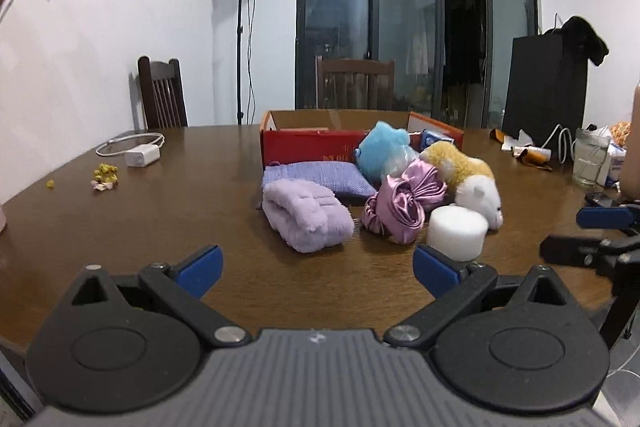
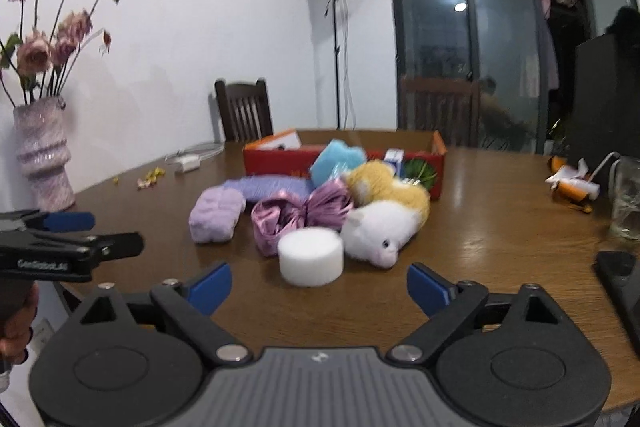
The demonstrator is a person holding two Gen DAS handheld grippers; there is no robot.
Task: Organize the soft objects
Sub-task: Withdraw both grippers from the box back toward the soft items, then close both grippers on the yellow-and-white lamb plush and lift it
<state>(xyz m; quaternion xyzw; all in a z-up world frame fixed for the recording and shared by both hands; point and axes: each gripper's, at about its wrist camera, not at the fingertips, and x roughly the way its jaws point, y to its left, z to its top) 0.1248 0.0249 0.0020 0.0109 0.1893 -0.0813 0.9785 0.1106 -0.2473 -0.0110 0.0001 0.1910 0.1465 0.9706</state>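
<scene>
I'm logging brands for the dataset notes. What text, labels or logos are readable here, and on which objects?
"GenRobot.AI": white lettering on the left gripper body, seen from the right wrist.
Red box: gold print on its front, too blurred to read.
Small blue carton in the box: unreadable.

Two plush toys (image 1: 464, 175), one foam cylinder (image 1: 456, 231), one box (image 1: 308, 143), two chairs (image 1: 162, 93).

We see a white charger (image 1: 137, 158) with cable, a glass (image 1: 589, 157), and a vase (image 2: 44, 155) of dried roses (image 2: 60, 11).
</scene>
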